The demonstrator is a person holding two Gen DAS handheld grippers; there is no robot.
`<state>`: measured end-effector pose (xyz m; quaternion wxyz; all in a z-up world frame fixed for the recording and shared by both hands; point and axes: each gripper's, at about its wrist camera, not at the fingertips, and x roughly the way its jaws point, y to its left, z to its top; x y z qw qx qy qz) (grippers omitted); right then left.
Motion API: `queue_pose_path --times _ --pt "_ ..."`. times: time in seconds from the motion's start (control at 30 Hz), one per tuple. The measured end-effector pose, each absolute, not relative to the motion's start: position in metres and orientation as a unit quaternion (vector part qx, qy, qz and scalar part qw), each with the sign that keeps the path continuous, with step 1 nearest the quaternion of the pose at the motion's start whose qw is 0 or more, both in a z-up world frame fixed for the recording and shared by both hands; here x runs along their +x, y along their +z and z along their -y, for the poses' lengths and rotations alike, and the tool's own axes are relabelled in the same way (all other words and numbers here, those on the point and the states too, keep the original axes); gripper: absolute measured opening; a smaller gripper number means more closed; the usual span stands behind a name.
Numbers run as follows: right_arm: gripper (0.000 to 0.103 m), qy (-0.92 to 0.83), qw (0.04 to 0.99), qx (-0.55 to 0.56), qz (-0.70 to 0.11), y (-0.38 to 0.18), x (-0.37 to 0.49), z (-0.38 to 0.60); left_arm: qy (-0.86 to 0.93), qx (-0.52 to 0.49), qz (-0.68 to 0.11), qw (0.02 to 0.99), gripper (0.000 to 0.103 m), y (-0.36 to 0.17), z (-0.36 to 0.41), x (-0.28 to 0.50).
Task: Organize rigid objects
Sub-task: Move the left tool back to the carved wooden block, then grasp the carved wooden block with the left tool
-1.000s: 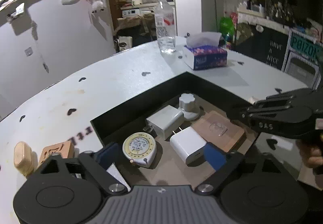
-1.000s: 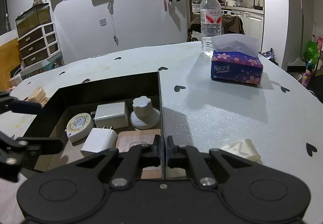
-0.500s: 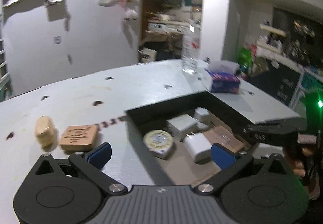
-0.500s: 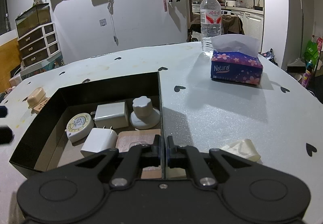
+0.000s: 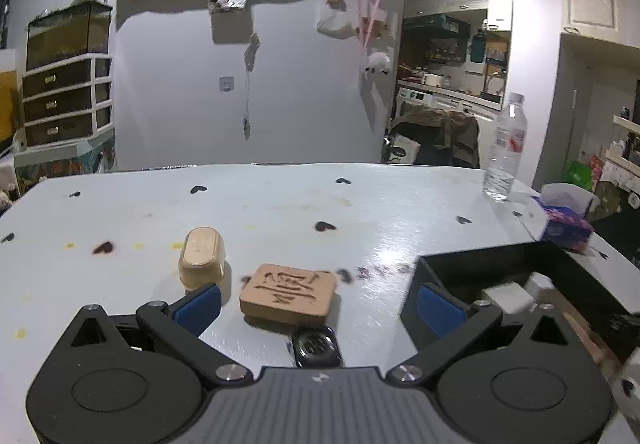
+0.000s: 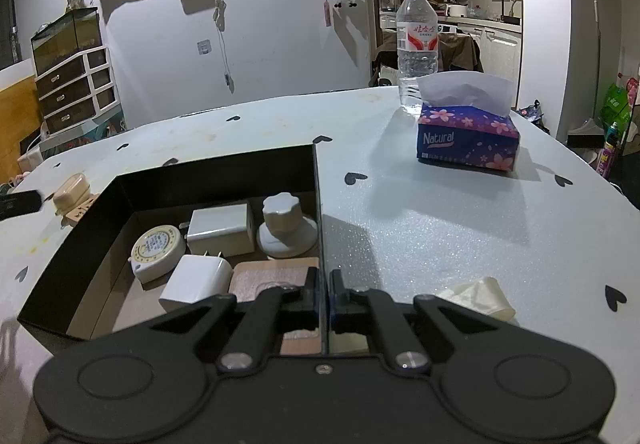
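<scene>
My left gripper (image 5: pixel 318 302) is open and empty over the white table (image 5: pixel 280 212). A carved wooden block (image 5: pixel 288 294) lies between its blue fingertips (image 5: pixel 198 304). A beige oblong case (image 5: pixel 201 257) stands just left of it and a small black device (image 5: pixel 316 346) lies under the gripper. My right gripper (image 6: pixel 324 294) is shut on the right wall of the black box (image 6: pixel 318 204). The box holds a round tape measure (image 6: pixel 156 250), two white chargers (image 6: pixel 220 228), a white knob (image 6: pixel 282 230) and a tan pad (image 6: pixel 272 272).
A water bottle (image 6: pixel 416 48) and a purple tissue box (image 6: pixel 466 136) stand at the far right of the table. A crumpled tissue (image 6: pixel 478 298) lies right of my right gripper. The black box (image 5: pixel 520 276) sits right of my left gripper.
My left gripper has swung left from over the box to the wooden block and beige case. It has left the right wrist view. My right gripper has not moved.
</scene>
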<state>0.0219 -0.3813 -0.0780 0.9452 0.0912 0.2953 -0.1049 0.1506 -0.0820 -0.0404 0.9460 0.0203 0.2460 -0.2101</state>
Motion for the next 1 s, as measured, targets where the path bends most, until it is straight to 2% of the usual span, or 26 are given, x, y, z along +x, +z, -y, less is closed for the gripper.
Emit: queue_pose_path --times 0.37,0.57,0.83,1.0 --pt "0.005 -0.104 0.945 0.092 -0.296 -0.078 0.022 0.381 -0.245 0.069 -0.315 0.914 0.103 -0.090 0.102 0.230" --pt "0.005 -0.103 0.945 0.092 -0.296 -0.077 0.021 0.381 -0.251 0.099 -0.321 0.908 0.102 -0.103 0.105 0.249" --pt "0.005 -0.106 0.945 0.088 -0.297 -0.077 0.023 0.380 -0.284 0.117 -0.298 0.904 0.103 -0.098 0.106 0.261" --pt "0.005 -0.106 0.945 0.089 -0.296 -0.078 0.024 0.379 -0.320 0.086 -0.334 0.883 0.103 -0.096 0.101 0.261"
